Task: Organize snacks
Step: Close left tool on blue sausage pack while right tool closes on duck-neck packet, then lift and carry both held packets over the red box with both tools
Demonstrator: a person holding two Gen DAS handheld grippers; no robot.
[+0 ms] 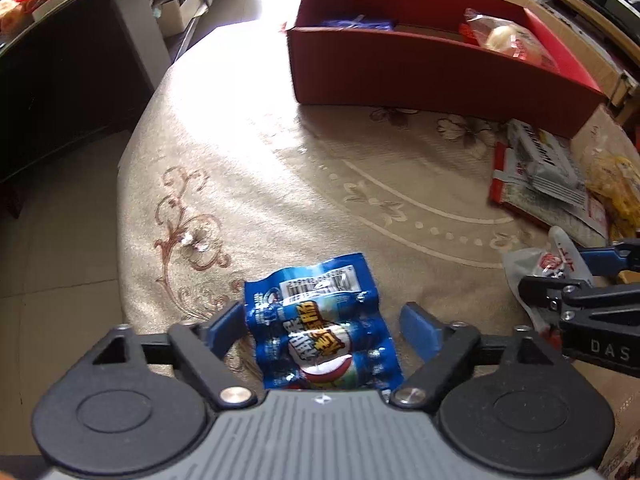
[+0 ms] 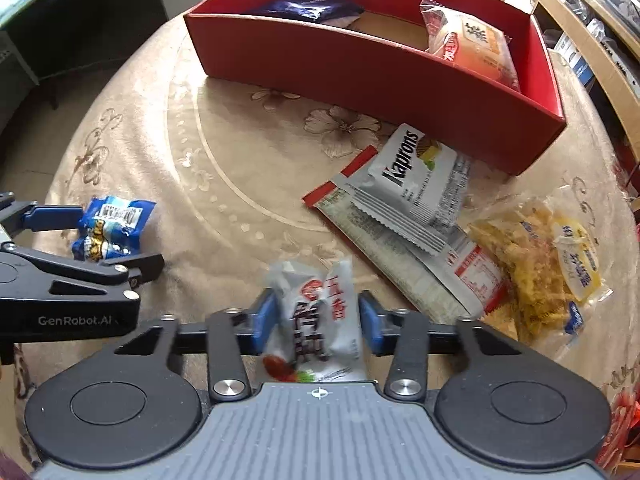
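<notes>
A blue snack packet (image 1: 320, 328) lies on the cloth between the fingers of my left gripper (image 1: 322, 309). The left pad touches its edge and the right pad stands clear of it, so the jaws are open. In the right wrist view, my right gripper (image 2: 317, 298) is shut on a white snack packet (image 2: 316, 312) with red print, its blue pads pressing both sides. The red box (image 2: 360, 64) stands at the far side, holding a dark blue packet (image 2: 308, 6) and an orange pastry packet (image 2: 472, 46). The left gripper (image 2: 104, 240) and the blue packet (image 2: 112, 224) also show at that view's left.
Right of the right gripper lie a grey Kaprons packet (image 2: 416, 184) on a flat red-and-white packet (image 2: 400, 256), and a clear bag of yellow snacks (image 2: 540, 248). The round table's beige floral cloth (image 2: 240, 152) drops off at the left. Shelves stand behind the box.
</notes>
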